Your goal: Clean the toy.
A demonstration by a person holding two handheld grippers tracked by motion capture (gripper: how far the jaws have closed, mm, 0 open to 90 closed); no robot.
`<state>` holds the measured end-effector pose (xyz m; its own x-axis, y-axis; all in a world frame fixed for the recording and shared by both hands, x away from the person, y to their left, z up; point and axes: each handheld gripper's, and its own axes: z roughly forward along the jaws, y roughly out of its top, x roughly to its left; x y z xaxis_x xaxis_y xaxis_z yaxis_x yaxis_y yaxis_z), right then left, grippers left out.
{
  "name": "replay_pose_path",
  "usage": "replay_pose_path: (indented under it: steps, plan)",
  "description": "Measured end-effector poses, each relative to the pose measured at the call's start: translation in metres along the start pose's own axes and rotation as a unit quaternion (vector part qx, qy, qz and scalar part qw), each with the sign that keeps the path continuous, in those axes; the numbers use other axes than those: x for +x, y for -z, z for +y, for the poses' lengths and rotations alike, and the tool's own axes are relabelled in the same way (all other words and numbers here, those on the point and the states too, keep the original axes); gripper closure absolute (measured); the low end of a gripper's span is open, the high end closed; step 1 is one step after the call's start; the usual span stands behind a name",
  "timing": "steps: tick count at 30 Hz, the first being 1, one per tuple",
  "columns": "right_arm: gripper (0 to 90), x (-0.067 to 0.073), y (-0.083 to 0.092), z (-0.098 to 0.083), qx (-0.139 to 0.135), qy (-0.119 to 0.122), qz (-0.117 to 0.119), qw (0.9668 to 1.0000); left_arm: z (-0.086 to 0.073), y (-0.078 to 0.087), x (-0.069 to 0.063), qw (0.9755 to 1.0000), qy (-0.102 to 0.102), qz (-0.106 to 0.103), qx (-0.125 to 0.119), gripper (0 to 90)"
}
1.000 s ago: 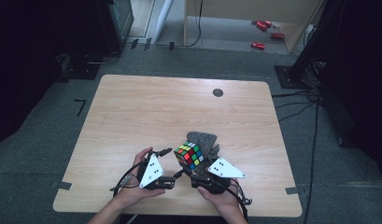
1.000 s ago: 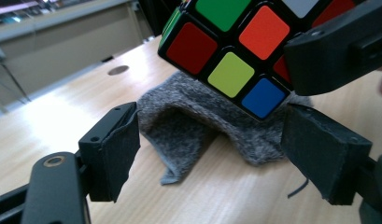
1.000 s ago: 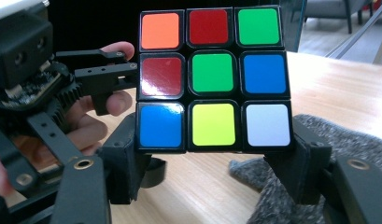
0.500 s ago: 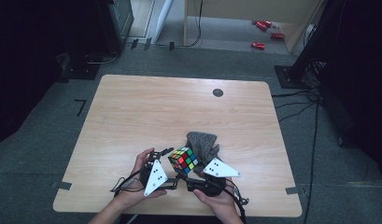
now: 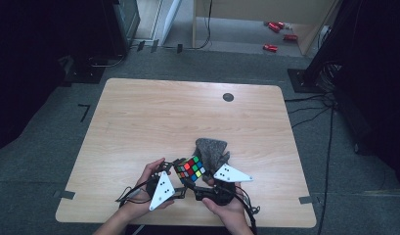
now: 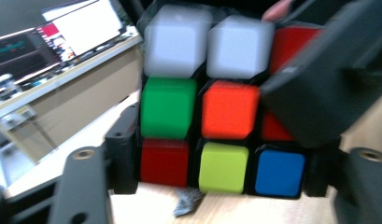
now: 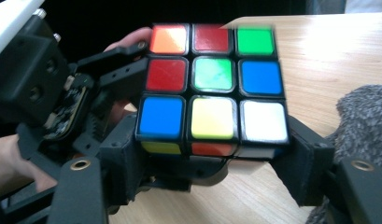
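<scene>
Wooden table (image 5: 139, 127) below: cube (image 5: 190, 169) pinched by left gripper (image 5: 175, 172) and right gripper (image 5: 200, 180), jaws just closing; twist squarely, gripping firm.

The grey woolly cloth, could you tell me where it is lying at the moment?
In the high view the grey cloth lies on the table near its front edge, right of centre, just behind the puzzle cube held between the two grippers.
</scene>
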<state>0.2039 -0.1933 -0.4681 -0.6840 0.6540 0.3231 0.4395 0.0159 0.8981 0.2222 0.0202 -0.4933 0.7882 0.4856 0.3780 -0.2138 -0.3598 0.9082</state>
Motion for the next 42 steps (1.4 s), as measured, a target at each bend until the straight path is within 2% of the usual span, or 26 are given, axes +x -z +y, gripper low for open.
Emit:
replay_pose_path:
  steps: [8, 10, 12, 15, 17, 19, 20, 23, 27, 28, 29, 30, 33, 34, 35, 37, 39, 40, 41, 42]
  plan:
    - [22.1, -0.004, 0.005, 0.005, -0.006, -0.008, -0.007, 0.9999, -0.001, 0.000, 0.002, 0.9999, 0.006, 0.001, 0.011, 34.6]
    - [21.9, -0.007, 0.009, 0.007, -0.020, -0.007, -0.007, 0.9998, -0.002, 0.000, 0.003, 0.9998, 0.006, 0.003, 0.020, 34.6]
    - [20.1, -0.011, 0.015, 0.010, -0.033, -0.010, -0.007, 0.9994, -0.004, 0.000, 0.005, 0.9994, 0.015, 0.006, 0.030, 34.6]
    - [21.0, -0.020, 0.024, 0.014, -0.052, -0.010, -0.037, 0.9979, -0.006, 0.001, 0.009, 0.9987, 0.032, 0.008, 0.040, 34.6]
    - [21.0, -0.028, 0.026, 0.015, -0.053, -0.010, -0.058, 0.9969, -0.006, 0.003, 0.011, 0.9979, 0.043, 0.011, 0.047, 34.6]
    - [22.1, -0.039, 0.026, 0.012, -0.045, 0.004, -0.097, 0.9943, -0.007, 0.004, 0.013, 0.9972, 0.053, 0.014, 0.051, 34.5]
    - [22.4, -0.043, 0.025, 0.011, -0.039, 0.009, -0.110, 0.9932, -0.007, 0.005, 0.014, 0.9967, 0.056, 0.017, 0.056, 34.5]
    - [22.1, -0.058, 0.015, 0.002, -0.005, 0.022, -0.156, 0.9876, -0.007, 0.008, 0.018, 0.9945, 0.081, 0.012, 0.066, 34.6]
    - [20.3, -0.067, 0.003, -0.005, 0.016, 0.007, -0.158, 0.9872, -0.008, 0.011, 0.022, 0.9916, 0.106, -0.004, 0.074, 34.6]
    - [20.2, -0.068, 0.000, -0.006, 0.019, 0.009, -0.159, 0.9871, -0.007, 0.012, 0.023, 0.9885, 0.124, -0.014, 0.086, 34.6]
    - [20.7, -0.067, -0.004, -0.007, 0.028, 0.014, -0.161, 0.9864, -0.008, 0.013, 0.024, 0.9865, 0.136, -0.026, 0.088, 34.7]
    - [21.6, -0.067, -0.007, -0.008, 0.036, 0.021, -0.165, 0.9854, -0.008, 0.014, 0.025, 0.9851, 0.142, -0.031, 0.091, 34.6]
    - [22.9, -0.066, -0.018, -0.015, 0.067, 0.044, -0.187, 0.9791, -0.008, 0.015, 0.027, 0.9826, 0.153, -0.030, 0.101, 34.6]
    - [23.8, -0.067, -0.020, -0.017, 0.071, 0.045, -0.190, 0.9781, -0.008, 0.015, 0.028, 0.9809, 0.162, -0.027, 0.105, 34.6]
    - [26.1, -0.068, -0.023, -0.020, 0.080, 0.050, -0.202, 0.9748, -0.009, 0.015, 0.029, 0.9802, 0.165, -0.027, 0.107, 34.6]
    - [33.4, -0.068, -0.025, -0.023, 0.088, 0.056, -0.212, 0.9716, -0.010, 0.015, 0.031, 0.9784, 0.171, -0.018, 0.115, 34.6]
    - [47.9, -0.069, -0.025, -0.024, 0.092, 0.056, -0.221, 0.9693, -0.012, 0.016, 0.033, 0.9765, 0.179, -0.014, 0.119, 34.6]
    - [55.3, -0.069, -0.023, -0.024, 0.089, 0.057, -0.223, 0.9690, -0.013, 0.017, 0.034, 0.9755, 0.185, -0.011, 0.119, 34.6]
    - [59.7, -0.071, -0.021, -0.024, 0.091, 0.051, -0.213, 0.9714, -0.013, 0.017, 0.035, 0.9751, 0.188, -0.010, 0.118, 34.6]
    - [62.5, -0.072, -0.020, -0.024, 0.093, 0.048, -0.209, 0.9724, -0.014, 0.018, 0.036, 0.9742, 0.192, -0.006, 0.118, 34.6]
